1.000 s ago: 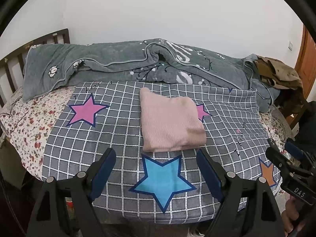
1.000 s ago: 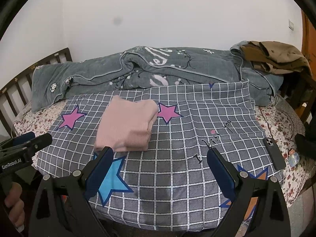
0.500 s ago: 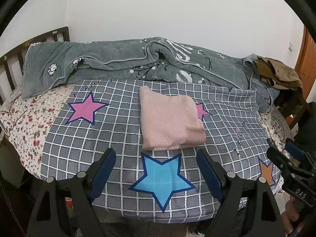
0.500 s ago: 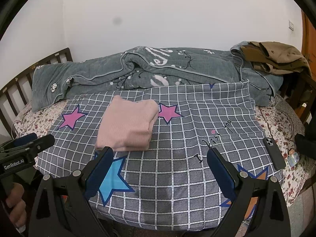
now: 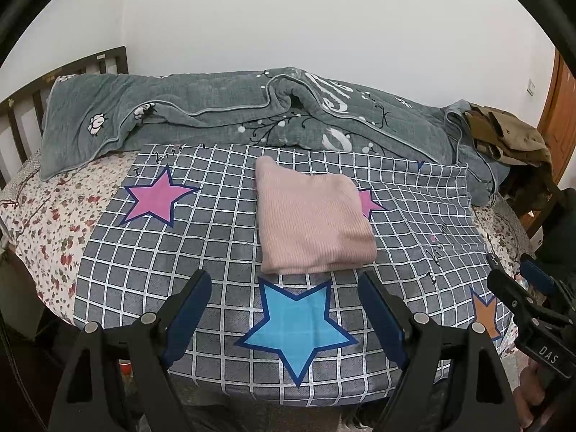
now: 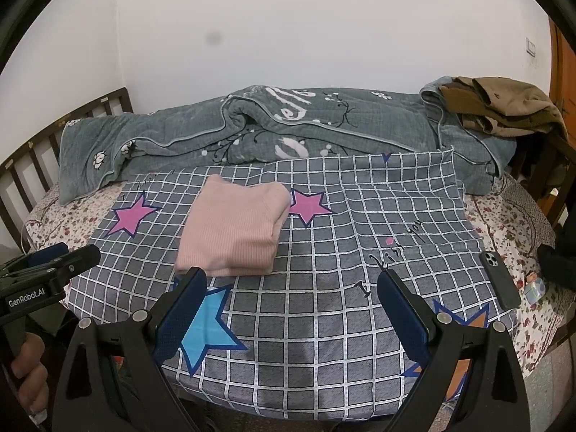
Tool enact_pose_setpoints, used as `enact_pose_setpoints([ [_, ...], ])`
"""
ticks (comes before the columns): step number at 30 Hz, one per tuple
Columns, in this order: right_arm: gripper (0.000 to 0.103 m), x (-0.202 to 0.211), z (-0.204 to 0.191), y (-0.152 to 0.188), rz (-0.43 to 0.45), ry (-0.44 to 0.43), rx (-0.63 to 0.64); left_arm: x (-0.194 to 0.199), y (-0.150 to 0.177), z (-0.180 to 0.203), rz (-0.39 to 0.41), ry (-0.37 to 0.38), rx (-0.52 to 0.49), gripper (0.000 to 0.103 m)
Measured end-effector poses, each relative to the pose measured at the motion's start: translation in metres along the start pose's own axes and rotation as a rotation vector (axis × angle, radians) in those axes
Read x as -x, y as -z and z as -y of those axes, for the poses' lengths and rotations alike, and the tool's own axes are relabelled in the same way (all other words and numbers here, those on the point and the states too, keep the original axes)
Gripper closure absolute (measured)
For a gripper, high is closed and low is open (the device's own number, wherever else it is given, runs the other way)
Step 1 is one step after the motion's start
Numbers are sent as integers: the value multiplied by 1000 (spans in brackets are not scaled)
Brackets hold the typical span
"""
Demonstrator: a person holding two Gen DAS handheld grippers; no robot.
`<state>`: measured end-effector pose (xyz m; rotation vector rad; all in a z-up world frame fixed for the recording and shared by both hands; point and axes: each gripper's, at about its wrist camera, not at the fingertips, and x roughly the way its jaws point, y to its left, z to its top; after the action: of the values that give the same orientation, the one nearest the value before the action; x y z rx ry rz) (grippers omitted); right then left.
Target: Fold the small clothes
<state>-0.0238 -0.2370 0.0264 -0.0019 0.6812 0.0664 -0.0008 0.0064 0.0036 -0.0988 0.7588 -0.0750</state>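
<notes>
A pink ribbed garment [image 5: 313, 223] lies folded into a compact rectangle on the grey checked sheet with stars [image 5: 180, 252]; it also shows in the right wrist view [image 6: 234, 226]. My left gripper [image 5: 284, 284] is open and empty, held back over the near edge of the bed, short of the garment. My right gripper [image 6: 291, 284] is open and empty, to the right of the garment, also near the bed's front edge. Each gripper shows at the edge of the other's view.
A grey-green quilt [image 5: 234, 115] is bunched along the back of the bed. Brown clothes [image 6: 504, 104] are piled at the back right. A black phone [image 6: 500, 273] lies on the floral sheet at right. A wooden headboard [image 6: 32, 158] stands at left.
Both grippers have drawn back and up slightly from the bed; the view has shifted a little. The folded garment has not moved.
</notes>
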Motion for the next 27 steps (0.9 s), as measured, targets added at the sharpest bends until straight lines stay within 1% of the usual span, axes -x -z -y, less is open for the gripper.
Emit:
enact_pose_setpoints([
  [27,9,1,-2,0,1,-5,-2,1,3,1,0,7,2,20],
])
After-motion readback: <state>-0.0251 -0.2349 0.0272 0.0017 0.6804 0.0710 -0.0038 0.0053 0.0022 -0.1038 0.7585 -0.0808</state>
